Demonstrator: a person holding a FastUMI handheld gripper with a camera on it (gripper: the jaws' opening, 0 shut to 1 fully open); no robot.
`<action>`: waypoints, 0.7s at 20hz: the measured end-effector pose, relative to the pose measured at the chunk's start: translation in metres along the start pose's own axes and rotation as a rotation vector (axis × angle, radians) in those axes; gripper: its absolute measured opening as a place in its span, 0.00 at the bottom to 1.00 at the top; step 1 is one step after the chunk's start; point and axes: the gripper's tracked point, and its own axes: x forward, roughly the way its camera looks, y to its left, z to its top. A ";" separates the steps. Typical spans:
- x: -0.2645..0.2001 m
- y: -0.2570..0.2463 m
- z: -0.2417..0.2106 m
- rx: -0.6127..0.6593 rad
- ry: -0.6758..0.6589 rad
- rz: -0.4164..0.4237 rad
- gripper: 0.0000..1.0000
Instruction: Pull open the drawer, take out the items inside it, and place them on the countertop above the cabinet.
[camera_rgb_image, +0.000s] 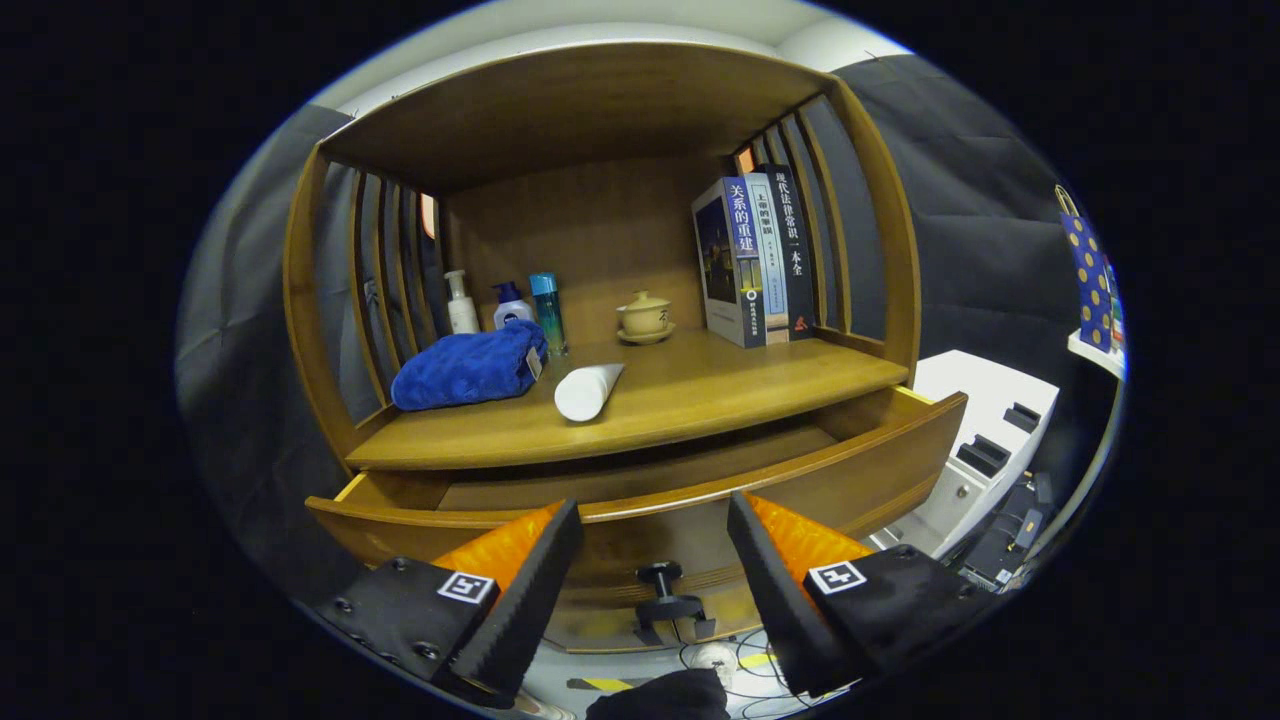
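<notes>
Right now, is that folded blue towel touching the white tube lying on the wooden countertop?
Apart. In the gripper view, bare wood shows between the blue towel and the white tube. The open gripper holds nothing.

The handheld claw (655, 560) is built from 2 wedge-shaped fingers (520, 590) with ribbed inner faces. Each is carried on a black block fastened with dark screws and marked with 1 square black-and-white tag.

Dim, even light fell from above; my fisheye bowed the cabinet (600, 250), its far corners shadowed; focus stayed sharp throughout.
</notes>
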 end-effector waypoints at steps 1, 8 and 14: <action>0.006 0.002 0.003 -0.007 -0.003 -0.001 0.99; 0.045 0.008 0.014 -0.049 -0.001 -0.012 0.99; 0.051 0.010 0.019 -0.102 -0.016 -0.017 0.95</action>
